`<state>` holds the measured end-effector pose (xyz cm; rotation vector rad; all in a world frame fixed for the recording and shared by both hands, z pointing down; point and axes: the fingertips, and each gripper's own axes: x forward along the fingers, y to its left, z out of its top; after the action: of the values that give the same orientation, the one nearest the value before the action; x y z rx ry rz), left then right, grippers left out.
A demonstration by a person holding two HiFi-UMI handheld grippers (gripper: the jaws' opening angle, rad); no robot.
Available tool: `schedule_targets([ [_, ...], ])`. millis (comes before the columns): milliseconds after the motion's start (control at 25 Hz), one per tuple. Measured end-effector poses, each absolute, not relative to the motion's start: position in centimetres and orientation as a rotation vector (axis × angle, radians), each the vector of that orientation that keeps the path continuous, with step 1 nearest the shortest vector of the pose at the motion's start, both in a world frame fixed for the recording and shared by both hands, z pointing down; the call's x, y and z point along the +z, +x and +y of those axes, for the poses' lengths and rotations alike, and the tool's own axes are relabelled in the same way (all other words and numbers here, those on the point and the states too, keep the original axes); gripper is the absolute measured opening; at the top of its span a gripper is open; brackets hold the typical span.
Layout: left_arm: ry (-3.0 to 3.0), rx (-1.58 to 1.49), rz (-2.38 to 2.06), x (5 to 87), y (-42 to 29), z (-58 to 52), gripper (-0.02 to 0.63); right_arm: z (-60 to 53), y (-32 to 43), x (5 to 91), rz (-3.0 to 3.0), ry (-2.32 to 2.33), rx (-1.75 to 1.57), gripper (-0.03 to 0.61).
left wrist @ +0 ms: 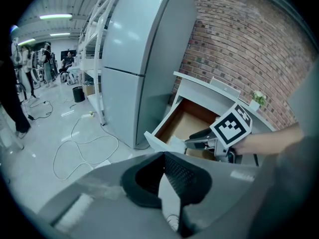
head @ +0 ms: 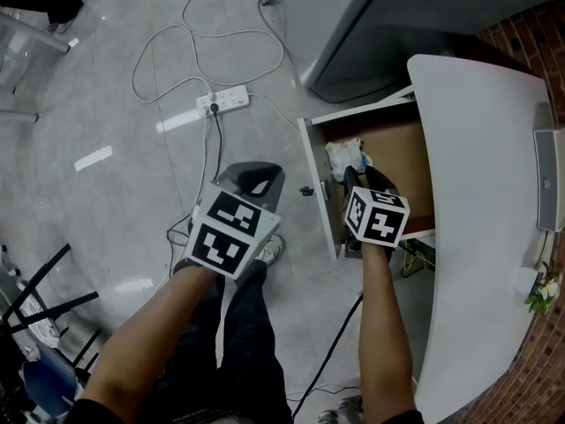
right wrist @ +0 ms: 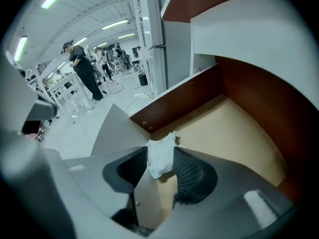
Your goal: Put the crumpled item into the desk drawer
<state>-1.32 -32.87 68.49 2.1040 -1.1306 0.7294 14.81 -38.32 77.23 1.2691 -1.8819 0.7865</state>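
The desk drawer (head: pixel 318 184) stands pulled out under the white desk top (head: pixel 477 193), its tan floor (right wrist: pixel 229 138) bare. The crumpled white item (head: pixel 346 157) lies at the drawer's near-left corner. My right gripper (head: pixel 364 173) reaches into the drawer, jaws apart, and the crumpled item (right wrist: pixel 160 158) sits loosely between its dark pads (right wrist: pixel 192 171). My left gripper (head: pixel 254 177) hangs over the floor to the left of the drawer, its tips together with nothing in them. The left gripper view shows its own jaws (left wrist: pixel 163 156) and, beyond them, the right gripper (left wrist: pixel 199 136) at the open drawer (left wrist: pixel 184 121).
A grey refrigerator (left wrist: pixel 139 59) stands just beyond the drawer. A power strip (head: pixel 222 102) and looping cables (head: pixel 168 51) lie on the floor. A small plant (head: pixel 543 290) sits on the desk by the brick wall. Black frames (head: pixel 35 307) stand at lower left. A person (right wrist: pixel 84 73) stands far off.
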Motion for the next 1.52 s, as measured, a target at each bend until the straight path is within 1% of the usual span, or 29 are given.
schedule_targets([
  [240,2.141,0.731,-1.130,66.1,-2.1,-33.2,0.002,-38.1,13.7,74.0,-1.924,1.320,0.804,0.163],
  [600,2.240,0.738,-1.111,60.2,-2.7,-33.2,0.002,-36.0,11.9,66.9,-1.992,1.418,0.816,0.152],
  [1200,2.393,0.667,-1.088,50.0,-3.2,-32.3,0.002,-32.2,12.8,52.8,-2.037,1.590,0.721,0.129],
  [1520,2.492,0.590,-1.071,45.6,-1.4,-33.7,0.002,-31.5,14.3,46.4,-2.053,1.675,0.607,0.112],
])
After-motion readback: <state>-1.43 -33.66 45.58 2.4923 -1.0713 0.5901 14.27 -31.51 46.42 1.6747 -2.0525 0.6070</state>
